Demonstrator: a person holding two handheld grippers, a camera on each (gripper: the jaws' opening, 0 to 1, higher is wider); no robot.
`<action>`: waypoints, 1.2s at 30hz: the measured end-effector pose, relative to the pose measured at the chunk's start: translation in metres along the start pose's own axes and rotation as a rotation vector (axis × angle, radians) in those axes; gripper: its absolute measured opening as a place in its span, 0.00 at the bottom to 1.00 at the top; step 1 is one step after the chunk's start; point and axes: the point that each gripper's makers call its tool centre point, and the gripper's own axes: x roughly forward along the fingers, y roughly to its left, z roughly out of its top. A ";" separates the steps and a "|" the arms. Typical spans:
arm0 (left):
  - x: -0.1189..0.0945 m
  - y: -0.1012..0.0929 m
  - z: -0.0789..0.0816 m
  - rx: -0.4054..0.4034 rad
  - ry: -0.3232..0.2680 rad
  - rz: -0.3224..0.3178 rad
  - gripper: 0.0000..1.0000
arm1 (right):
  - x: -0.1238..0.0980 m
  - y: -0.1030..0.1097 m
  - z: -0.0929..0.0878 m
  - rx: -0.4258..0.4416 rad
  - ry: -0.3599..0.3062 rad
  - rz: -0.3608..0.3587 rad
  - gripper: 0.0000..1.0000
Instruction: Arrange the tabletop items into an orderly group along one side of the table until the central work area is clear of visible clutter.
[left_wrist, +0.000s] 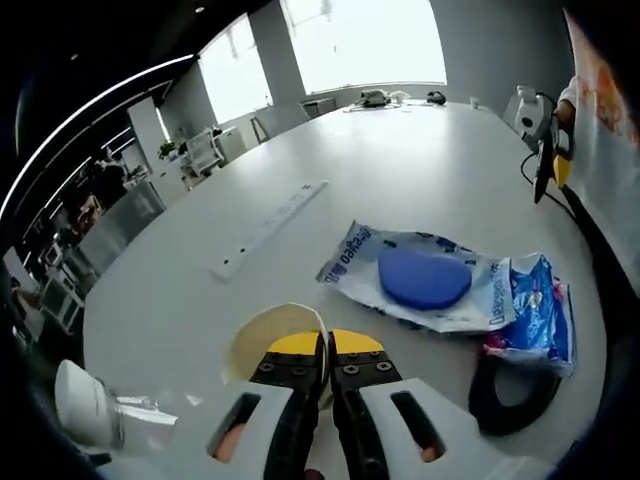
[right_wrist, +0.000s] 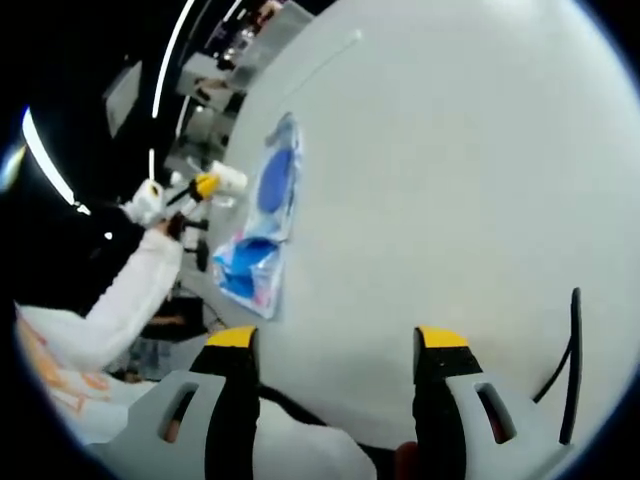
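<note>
Slippage is the main risk: the left gripper (left_wrist: 327, 345), jaws pressed together on the rim of a cream bowl (left_wrist: 268, 336), could tip it into the plastic packet (left_wrist: 420, 278) just beside it on the table (left_wrist: 420, 170). Right gripper (right_wrist: 335, 345) hovers wide apart, empty, above bare tabletop.
</note>
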 end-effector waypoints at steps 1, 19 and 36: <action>0.001 0.000 0.000 -0.004 -0.001 0.000 0.00 | 0.000 0.000 0.000 -0.001 0.000 0.001 0.61; 0.007 0.003 -0.009 -0.014 0.013 -0.003 0.00 | -0.004 0.012 0.017 -0.050 -0.086 0.037 0.62; -0.011 0.010 -0.001 -0.090 -0.004 0.064 0.25 | -0.004 0.026 0.033 -0.311 -0.136 0.001 0.67</action>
